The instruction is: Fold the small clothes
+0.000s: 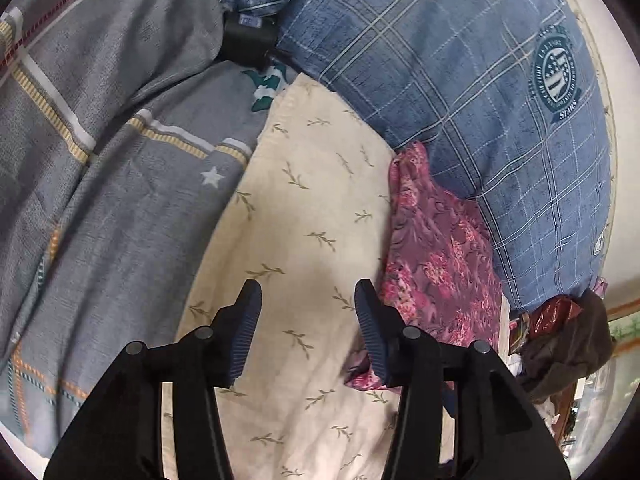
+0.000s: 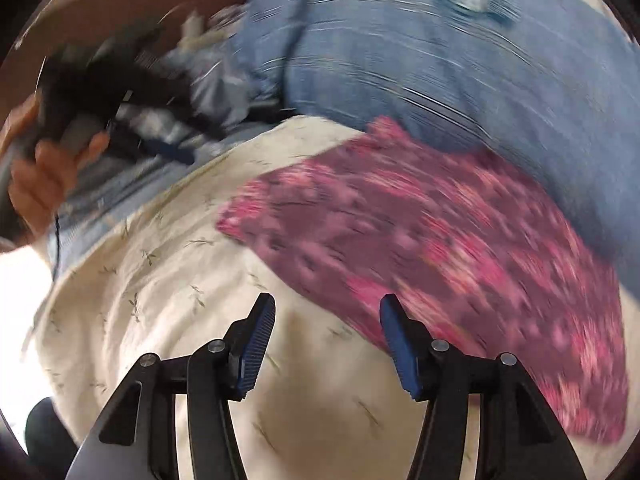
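A small pink and purple flowered garment (image 1: 440, 248) lies spread on the cream leaf-print sheet (image 1: 312, 200), against a blue plaid cushion. My left gripper (image 1: 308, 284) hangs open over bare sheet, and its right finger (image 1: 370, 320) is at the garment's left edge. Nothing sits between its pads. The right wrist view is blurred. It shows the garment (image 2: 440, 232) lying flat to the right. My right gripper (image 2: 327, 299) is open above the sheet (image 2: 180, 280) with nothing between its fingers, and its right finger is over the garment's near edge. A hand (image 2: 52, 176) holds the other gripper at upper left.
The blue plaid cushion (image 1: 460, 80) bulges behind the garment. A grey striped quilt (image 1: 100, 140) lies bunched on the left. Between them at the top sits a small black object (image 1: 246, 44). Dark clothes and clutter (image 1: 560, 332) sit past the bed's right edge.
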Demonstrator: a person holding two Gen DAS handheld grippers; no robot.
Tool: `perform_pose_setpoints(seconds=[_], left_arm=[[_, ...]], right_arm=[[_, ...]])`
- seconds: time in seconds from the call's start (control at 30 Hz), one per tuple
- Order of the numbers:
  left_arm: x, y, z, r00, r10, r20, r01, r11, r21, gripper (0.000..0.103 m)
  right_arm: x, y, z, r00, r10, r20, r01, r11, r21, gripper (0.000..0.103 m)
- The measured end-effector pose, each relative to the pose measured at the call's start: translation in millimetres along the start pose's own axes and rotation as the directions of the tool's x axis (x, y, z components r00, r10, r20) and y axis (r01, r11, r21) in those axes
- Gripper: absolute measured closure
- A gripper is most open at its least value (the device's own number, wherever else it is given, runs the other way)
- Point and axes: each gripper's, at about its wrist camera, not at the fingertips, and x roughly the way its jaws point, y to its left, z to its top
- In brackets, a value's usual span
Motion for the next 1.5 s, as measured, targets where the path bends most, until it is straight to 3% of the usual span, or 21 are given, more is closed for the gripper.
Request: perform_pose_setpoints(seconds=[0.1,0.2,0.23,0.27,0.53,0.8,0.83,0.87,0.93,1.1,1.27,1.5], left_arm=[[4,3,10,1.000,0.007,-0.031,-0.007,1.000,0.012,0.049],[12,-5,21,0.998,-0.011,-0.055,0.013,1.000,0.029,0.046],[15,-8,26,0.998,-0.025,-0.064,0.027,0.999,0.032,0.045],[19,-12,30,0.997,-0.037,-0.072,0.039,0.999,0.036,0.045],[92,-82,69,0.973,-0.138,-0.188,0.155,0.984,0.082,0.038],[149,-135,77,0.964,-0.016,-0.267,0.073,0.976,0.205,0.039],[152,-138,77,0.966,0.006,-0.259,0.054,0.974,0.222,0.044],[154,-142,75,0.967,0.021,-0.253,0.042,0.969,0.243,0.067],[153,-151,70,0.974,0.079,-0.213,-0.011,0.953,0.302,0.096],[128,-177,54,0.991,0.092,-0.099,-0.050,0.931,0.361,0.097],[104,-217,45,0.996,0.060,-0.063,-0.031,0.921,0.389,0.097],[84,-284,16,0.999,0.046,-0.012,-0.036,0.893,0.449,0.097]], right_arm=[[24,31,13,0.991,-0.134,0.003,0.133,0.981,-0.141,0.045],[39,41,25,0.969,-0.241,0.049,0.246,0.949,-0.197,0.050],[42,42,29,0.965,-0.252,0.067,0.261,0.943,-0.205,0.067],[42,38,31,0.963,-0.258,0.079,0.269,0.940,-0.211,0.098],[10,11,31,0.962,-0.171,0.211,0.196,0.975,-0.106,0.097],[16,2,28,0.975,-0.073,0.208,0.089,0.994,-0.064,0.097],[17,1,27,0.977,-0.063,0.206,0.077,0.995,-0.062,0.097],[18,0,27,0.977,-0.054,0.207,0.068,0.996,-0.059,0.097],[18,-5,26,0.976,-0.045,0.215,0.057,0.997,-0.051,0.097],[8,-24,23,0.972,-0.027,0.234,0.022,0.999,0.026,0.097],[-17,-55,12,0.968,-0.005,0.251,-0.035,0.988,0.153,0.097],[-61,-117,-22,0.952,0.033,0.304,-0.157,0.907,0.390,0.097]])
